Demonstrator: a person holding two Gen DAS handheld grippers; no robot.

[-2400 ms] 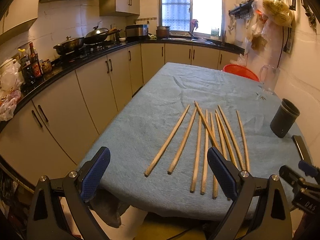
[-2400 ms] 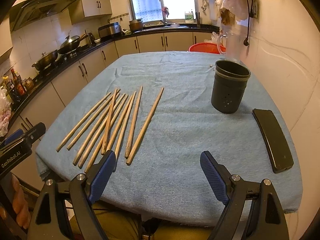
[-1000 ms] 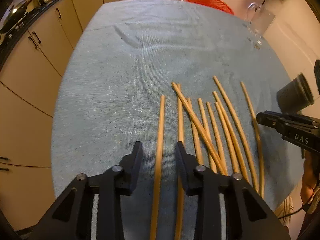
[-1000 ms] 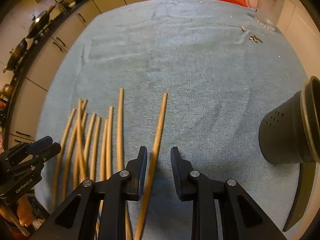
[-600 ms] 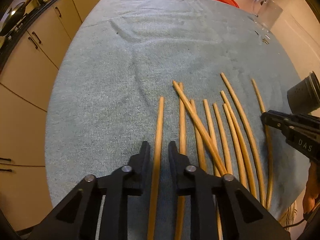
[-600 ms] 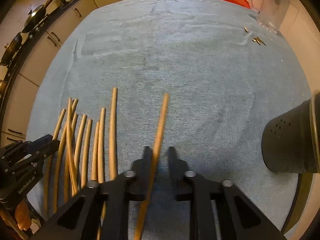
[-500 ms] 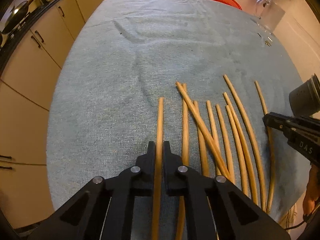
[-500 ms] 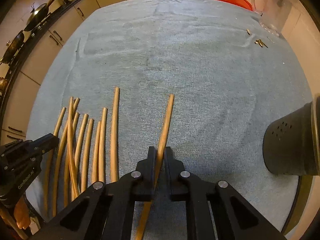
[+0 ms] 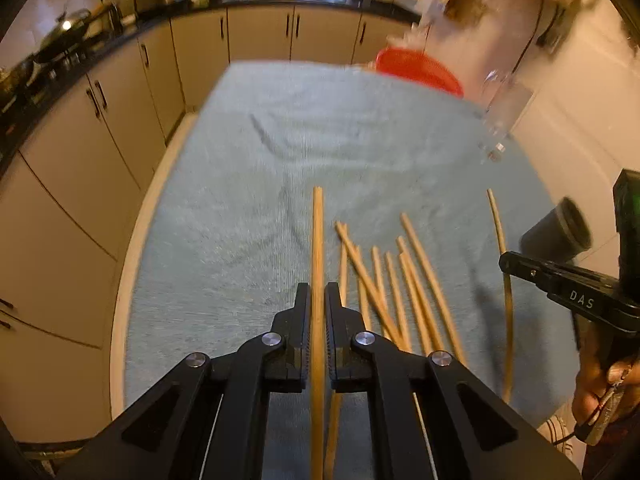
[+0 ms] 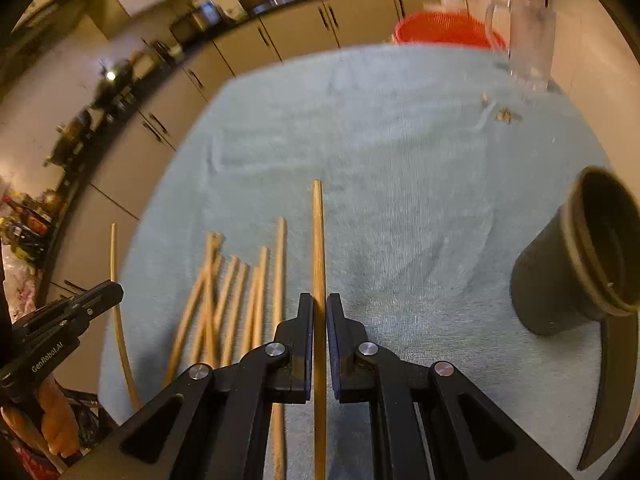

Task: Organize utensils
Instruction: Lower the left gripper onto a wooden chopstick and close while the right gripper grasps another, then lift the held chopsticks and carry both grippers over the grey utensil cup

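My left gripper (image 9: 317, 300) is shut on one wooden chopstick (image 9: 317, 240) and holds it lifted above the blue cloth. My right gripper (image 10: 319, 312) is shut on another chopstick (image 10: 319, 240), also lifted. Several more chopsticks (image 9: 400, 280) lie side by side on the cloth between the two grippers; they also show in the right wrist view (image 10: 236, 288). The dark utensil cup (image 10: 576, 256) stands to the right of my right gripper; in the left wrist view it (image 9: 560, 236) sits behind the right gripper's body (image 9: 568, 292). The right-held chopstick (image 9: 505, 280) shows there too.
The table is covered by a blue towel (image 10: 400, 140). A red basket (image 10: 444, 30) and a clear glass pitcher (image 10: 528, 40) stand at the far end. A dark flat object (image 10: 612, 392) lies beside the cup. Kitchen cabinets (image 9: 100, 120) run along the left.
Both grippers have closed fully on their chopsticks and lifted them off the cloth. The views have tilted up, showing more of the kitchen.
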